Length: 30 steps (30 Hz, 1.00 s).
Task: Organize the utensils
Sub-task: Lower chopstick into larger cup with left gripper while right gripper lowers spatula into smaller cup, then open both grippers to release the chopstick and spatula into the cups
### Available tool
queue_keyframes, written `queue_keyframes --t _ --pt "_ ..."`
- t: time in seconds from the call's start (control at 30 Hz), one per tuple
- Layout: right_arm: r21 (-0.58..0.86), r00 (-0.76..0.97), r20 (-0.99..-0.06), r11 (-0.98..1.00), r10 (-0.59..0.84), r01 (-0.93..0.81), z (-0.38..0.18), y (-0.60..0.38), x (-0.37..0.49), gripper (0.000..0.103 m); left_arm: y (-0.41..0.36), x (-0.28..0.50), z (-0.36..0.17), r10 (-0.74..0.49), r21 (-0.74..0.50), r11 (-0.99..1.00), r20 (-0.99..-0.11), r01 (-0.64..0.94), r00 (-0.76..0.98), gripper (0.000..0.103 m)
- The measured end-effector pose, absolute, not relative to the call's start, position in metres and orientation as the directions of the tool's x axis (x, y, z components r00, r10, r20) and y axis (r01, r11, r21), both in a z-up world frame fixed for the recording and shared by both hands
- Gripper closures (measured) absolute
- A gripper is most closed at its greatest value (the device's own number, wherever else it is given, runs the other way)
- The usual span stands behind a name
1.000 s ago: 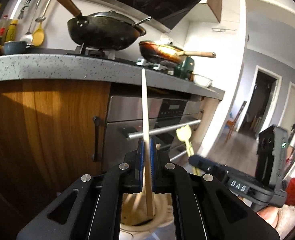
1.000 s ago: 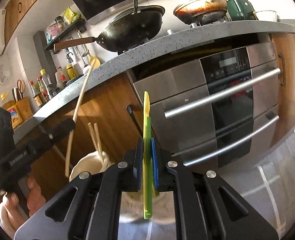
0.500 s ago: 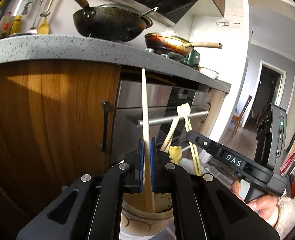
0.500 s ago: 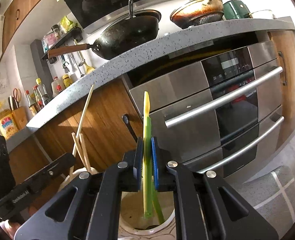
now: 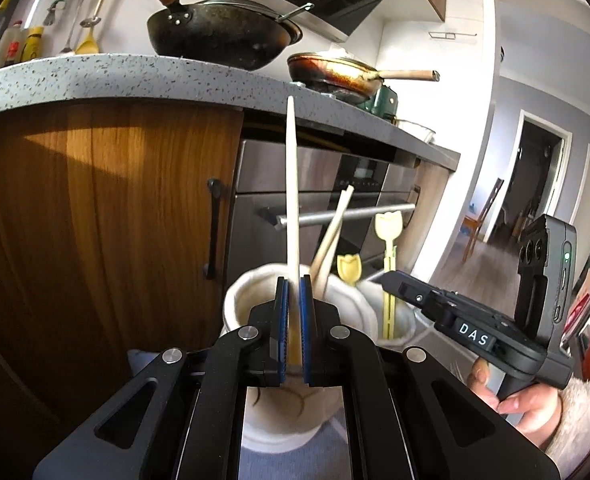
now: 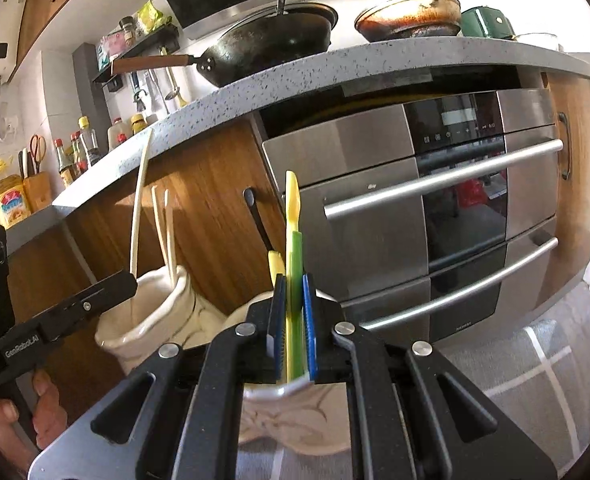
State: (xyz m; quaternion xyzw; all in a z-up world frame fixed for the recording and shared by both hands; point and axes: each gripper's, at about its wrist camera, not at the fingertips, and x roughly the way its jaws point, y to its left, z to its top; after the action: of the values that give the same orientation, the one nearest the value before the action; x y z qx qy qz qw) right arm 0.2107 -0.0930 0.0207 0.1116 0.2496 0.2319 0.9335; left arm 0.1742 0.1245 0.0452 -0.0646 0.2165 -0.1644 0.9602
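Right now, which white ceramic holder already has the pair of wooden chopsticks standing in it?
The white ceramic holder under the left gripper; the pair of wooden chopsticks leans inside. The other holds yellow tulip-topped utensils.

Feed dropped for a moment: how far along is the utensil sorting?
Done: two chopsticks and a yellow utensil already stand in the pots. In hand: left claw holds a chopstick over the cream pot; right claw a green-yellow utensil. Left: release both.

We now hold both utensils lower: the pale chopstick (image 5: 291,184) reaches into the cream holder (image 5: 235,300), the green utensil (image 6: 293,272) into its neighbour at 6 o'clock.
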Motion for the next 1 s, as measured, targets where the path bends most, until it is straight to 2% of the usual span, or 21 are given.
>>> queue_keyframes --t 0.2,0.63,0.77,0.87,1.0 --pt "0.311 0.738 -0.459 0.868 0.494 -0.387 0.016 -0.095 0.204 0.095 0.125 0.170 0.045 -0.336 -0.179 0.941 -0.410 0.287 0.848 0.097" --pt "0.301 0.720 -0.483 0.867 0.498 -0.397 0.018 -0.091 0.199 0.095 0.123 0.172 0.047 -0.331 -0.185 0.943 -0.444 0.277 0.832 0.097" --pt "0.307 0.720 -0.481 0.865 0.500 -0.396 0.019 -0.093 0.198 0.094 0.122 0.172 0.049 -0.333 -0.182 0.943 -0.449 0.279 0.829 0.088" --pt "0.310 0.720 -0.479 0.864 0.502 -0.396 0.021 -0.094 0.197 0.094 0.122 0.171 0.050 -0.325 -0.174 0.945 -0.449 0.276 0.832 0.088" --pt "0.317 0.724 -0.472 0.863 0.503 -0.393 0.023 -0.097 0.196 0.080 0.125 0.169 0.051 -0.324 -0.185 0.945 -0.446 0.268 0.834 0.087"
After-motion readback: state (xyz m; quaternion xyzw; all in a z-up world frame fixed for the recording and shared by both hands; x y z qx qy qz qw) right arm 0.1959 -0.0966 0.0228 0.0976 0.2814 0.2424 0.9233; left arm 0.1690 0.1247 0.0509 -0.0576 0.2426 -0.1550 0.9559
